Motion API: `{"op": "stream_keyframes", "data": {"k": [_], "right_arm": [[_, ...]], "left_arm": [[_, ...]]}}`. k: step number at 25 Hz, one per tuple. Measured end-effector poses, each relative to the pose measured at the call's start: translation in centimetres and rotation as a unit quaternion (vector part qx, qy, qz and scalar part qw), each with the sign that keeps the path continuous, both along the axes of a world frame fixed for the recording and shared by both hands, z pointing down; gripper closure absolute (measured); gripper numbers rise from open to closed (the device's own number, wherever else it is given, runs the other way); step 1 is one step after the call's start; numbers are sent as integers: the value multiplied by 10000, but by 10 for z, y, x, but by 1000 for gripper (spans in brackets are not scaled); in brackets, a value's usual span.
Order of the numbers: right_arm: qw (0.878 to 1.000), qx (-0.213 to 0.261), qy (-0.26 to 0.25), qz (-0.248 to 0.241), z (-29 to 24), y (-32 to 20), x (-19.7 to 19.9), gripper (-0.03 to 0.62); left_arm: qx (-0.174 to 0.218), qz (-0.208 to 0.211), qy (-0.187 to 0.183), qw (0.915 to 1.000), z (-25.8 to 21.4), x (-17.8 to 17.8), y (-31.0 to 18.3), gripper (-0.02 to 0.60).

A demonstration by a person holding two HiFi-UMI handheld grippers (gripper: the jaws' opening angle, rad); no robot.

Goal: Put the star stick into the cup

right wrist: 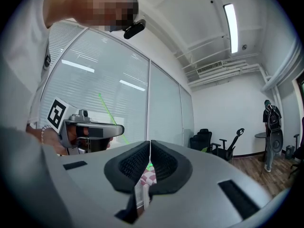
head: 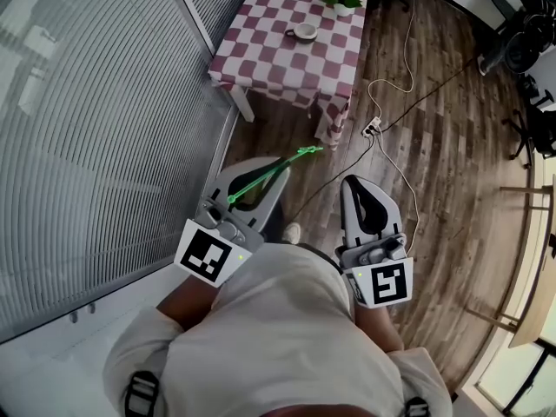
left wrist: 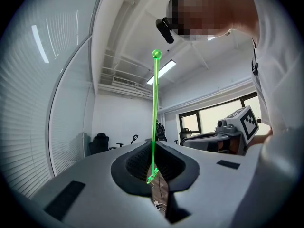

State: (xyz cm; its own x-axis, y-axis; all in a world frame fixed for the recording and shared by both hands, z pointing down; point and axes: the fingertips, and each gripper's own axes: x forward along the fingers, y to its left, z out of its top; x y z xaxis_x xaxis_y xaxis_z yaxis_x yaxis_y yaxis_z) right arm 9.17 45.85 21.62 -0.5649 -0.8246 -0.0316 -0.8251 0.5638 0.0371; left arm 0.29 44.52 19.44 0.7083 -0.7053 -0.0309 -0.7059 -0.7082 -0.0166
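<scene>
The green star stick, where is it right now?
In the head view the star stick is clamped in the left gripper, left of centre, slanting toward the checkered table that bears the cup.

Translucent green plastic star stick [head: 271,175]

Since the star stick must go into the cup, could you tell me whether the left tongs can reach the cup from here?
Probably not yet: the left tongs, shut on the star stick, are well short of the cup on the checkered table. Only floor lies between, so stepping closer should do.
</scene>
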Motion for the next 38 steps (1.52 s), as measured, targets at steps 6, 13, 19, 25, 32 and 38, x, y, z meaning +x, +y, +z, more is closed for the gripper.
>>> {"op": "stream_keyframes", "data": {"k": [6, 13, 19, 25, 32, 38], "right_arm": [[10000, 1, 19, 60, 5, -22, -2, 562], [9999, 25, 84, 97, 8, -70, -16, 562], [9997, 20, 173, 151, 7, -128, -30, 561], [9993, 40, 187, 312, -1, -196, -49, 562], [9990, 37, 299, 341, -4, -267, -84, 562], [9986, -43, 314, 418, 0, -305, -103, 562]], "left_arm": [[23, 67, 22, 10000, 4, -2, -22, 540], [25, 150, 58, 9999, 10, -14, -71, 540], [24, 223, 108, 9997, 10, -27, -129, 540], [29, 410, 111, 9991, 5, -45, -197, 540], [24, 496, 174, 9986, 3, -76, -271, 540], [-60, 563, 233, 9981, 8, -96, -307, 540]]}}
